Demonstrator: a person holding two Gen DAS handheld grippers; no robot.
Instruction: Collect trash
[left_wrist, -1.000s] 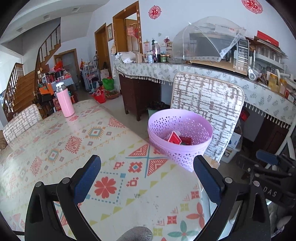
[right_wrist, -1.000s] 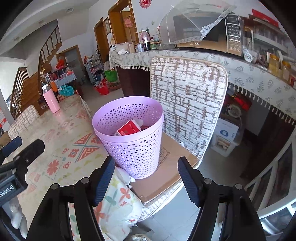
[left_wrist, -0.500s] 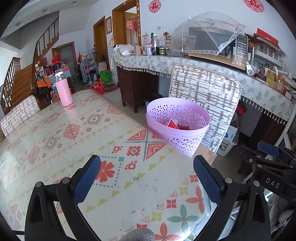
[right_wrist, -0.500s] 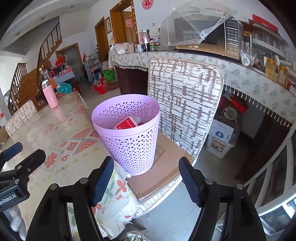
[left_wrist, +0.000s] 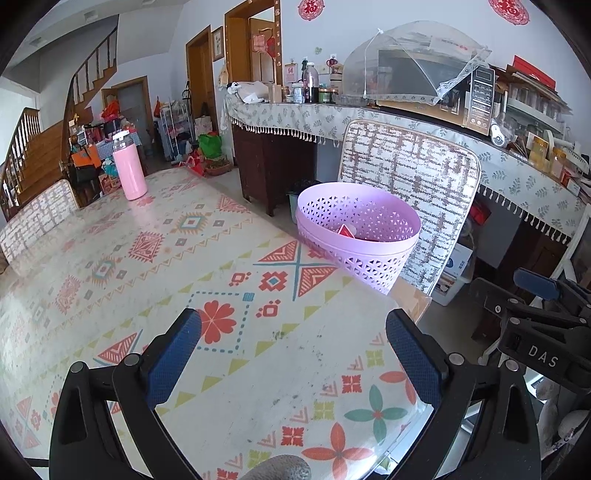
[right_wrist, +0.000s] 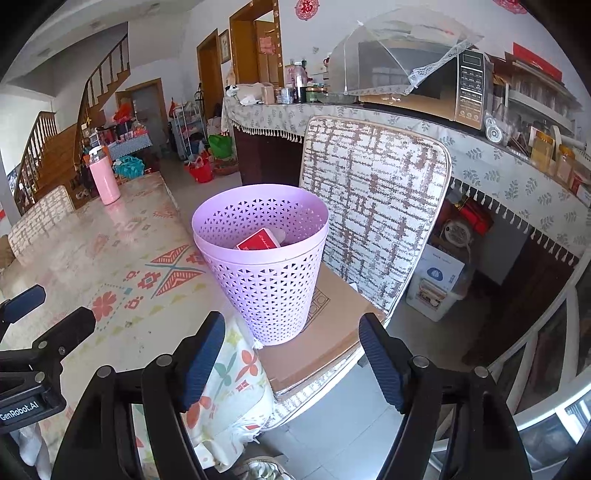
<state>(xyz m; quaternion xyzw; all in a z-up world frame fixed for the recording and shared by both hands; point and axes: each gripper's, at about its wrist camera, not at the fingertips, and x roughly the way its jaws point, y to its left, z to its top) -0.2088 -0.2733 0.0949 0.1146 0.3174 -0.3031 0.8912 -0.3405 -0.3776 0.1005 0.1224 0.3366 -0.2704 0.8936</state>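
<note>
A lilac perforated waste basket (right_wrist: 264, 273) stands on a chair seat (right_wrist: 328, 332) beside the table; it also shows in the left wrist view (left_wrist: 360, 236). A red box (right_wrist: 258, 242) and other trash lie inside it. My left gripper (left_wrist: 293, 354) is open and empty above the patterned tablecloth (left_wrist: 147, 266). My right gripper (right_wrist: 291, 362) is open and empty, a short way in front of the basket, above the table corner and chair edge.
A pink bottle (left_wrist: 129, 168) stands at the table's far end. The chair's woven backrest (right_wrist: 373, 206) rises behind the basket. A counter (left_wrist: 369, 114) with a microwave, mesh food cover and jars runs behind. Boxes sit under the counter.
Both grippers have drawn back from the basket, which looks smaller and farther in both views. Both stay open and empty.
</note>
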